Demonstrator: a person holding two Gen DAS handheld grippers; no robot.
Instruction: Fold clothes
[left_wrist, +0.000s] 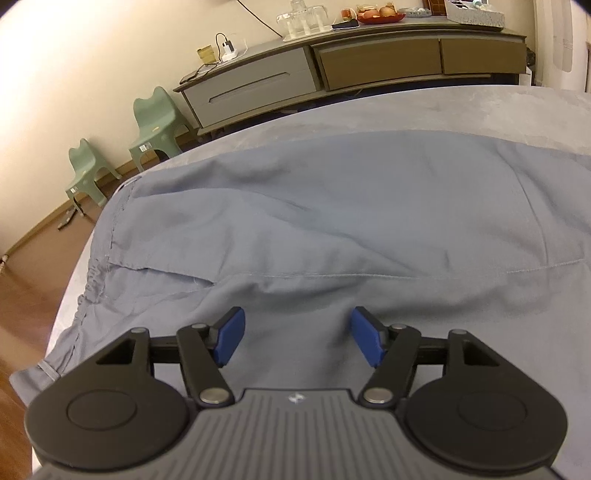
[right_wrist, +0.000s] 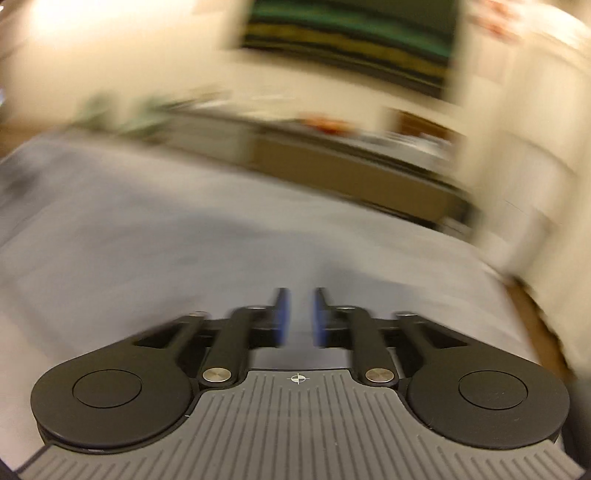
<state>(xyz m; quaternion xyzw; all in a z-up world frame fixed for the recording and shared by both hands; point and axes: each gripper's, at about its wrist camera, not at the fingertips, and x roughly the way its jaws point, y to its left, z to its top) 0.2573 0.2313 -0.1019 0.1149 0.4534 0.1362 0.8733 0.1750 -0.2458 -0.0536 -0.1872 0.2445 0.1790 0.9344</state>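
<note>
Two tools hover low over the bed (left_wrist: 480, 107). Left tool (left_wrist: 297, 338) spread wide, nothing gripped, blue-grey trousers (left_wrist: 332, 221) directly beneath and stretching ahead. Right tool (right_wrist: 298, 317), blurred, shows a narrow gap with no cloth in it. Trousers lie crosswise, gathered waistband (left_wrist: 86, 291) hanging off the left edge, wrinkled, pocket seam showing. Left looks nearer the waistband.

Both wrist views look down close over the grey garment (left_wrist: 332, 221) toward the sideboard (left_wrist: 332, 62)

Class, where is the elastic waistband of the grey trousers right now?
In the left wrist view, the waistband lies at the left, at the bed's edge.
</note>
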